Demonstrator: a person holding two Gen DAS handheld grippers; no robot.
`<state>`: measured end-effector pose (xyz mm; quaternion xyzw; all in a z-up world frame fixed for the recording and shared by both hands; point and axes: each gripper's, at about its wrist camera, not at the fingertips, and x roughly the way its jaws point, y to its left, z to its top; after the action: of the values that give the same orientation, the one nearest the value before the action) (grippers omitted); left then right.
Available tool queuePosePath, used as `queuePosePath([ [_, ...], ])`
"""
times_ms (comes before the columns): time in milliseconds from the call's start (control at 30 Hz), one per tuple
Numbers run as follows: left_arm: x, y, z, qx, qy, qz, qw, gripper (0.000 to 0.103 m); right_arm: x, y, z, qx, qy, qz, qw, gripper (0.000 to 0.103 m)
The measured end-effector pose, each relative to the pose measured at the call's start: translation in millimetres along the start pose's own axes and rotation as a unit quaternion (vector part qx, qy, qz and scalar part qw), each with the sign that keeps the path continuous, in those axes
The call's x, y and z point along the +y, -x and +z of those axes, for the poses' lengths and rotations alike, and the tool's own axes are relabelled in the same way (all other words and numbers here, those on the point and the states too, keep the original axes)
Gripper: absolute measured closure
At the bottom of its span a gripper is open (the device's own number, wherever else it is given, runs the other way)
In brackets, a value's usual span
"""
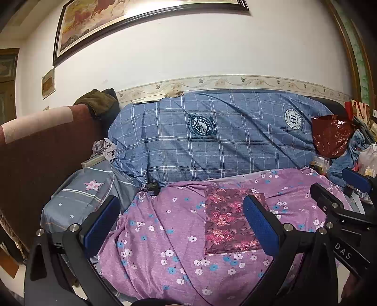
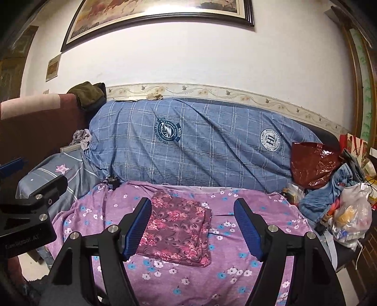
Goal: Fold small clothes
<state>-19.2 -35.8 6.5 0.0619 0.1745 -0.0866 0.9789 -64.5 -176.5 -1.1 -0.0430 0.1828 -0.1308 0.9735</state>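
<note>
Lying folded into a neat rectangle, the maroon floral garment sits on the purple flowered sheet that covers the bed, a little left of centre in the right wrist view and right of centre in the left wrist view. The right hand-held gripper fills the bottom of its own frame with its blue pads spread wide and nothing gripped; its left finger overlaps the garment's left edge in the picture, though whether it touches the cloth cannot be told, and the right finger stands apart over bare sheet. The left hand-held gripper likewise stands wide open and holds nothing, one pad at lower left over a grey star-print pillow, the other in front of the garment's right side. Each tool shows at the side edge of the other's view. Behind the sheet, across the middle of both frames, lies a blue checked quilt. At the right edge sit a shiny red bag and a white plastic bag. A framed painting hangs on the white wall at the top.
</note>
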Motion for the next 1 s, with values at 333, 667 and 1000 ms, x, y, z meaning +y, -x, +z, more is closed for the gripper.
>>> queuePosePath([
  [333, 0.8, -7.6, -2.2, 0.012, 0.005, -0.008, 0.9999, 0.000, -1.5, -5.0, -0.9, 0.004, -0.007, -0.003, 1.000, 0.029],
  [667, 3.3, -13.0, -3.3, 0.012, 0.009, -0.007, 0.9999, 0.000, 0.1, -8.4, -1.9, 0.002, -0.004, -0.004, 1.000, 0.029],
  [1000, 4.7, -15.0, -3.6, 0.008, 0.016, -0.010, 0.9998, 0.000, 4.0, -9.1, -0.5, -0.002, 0.001, -0.006, 1.000, 0.029],
])
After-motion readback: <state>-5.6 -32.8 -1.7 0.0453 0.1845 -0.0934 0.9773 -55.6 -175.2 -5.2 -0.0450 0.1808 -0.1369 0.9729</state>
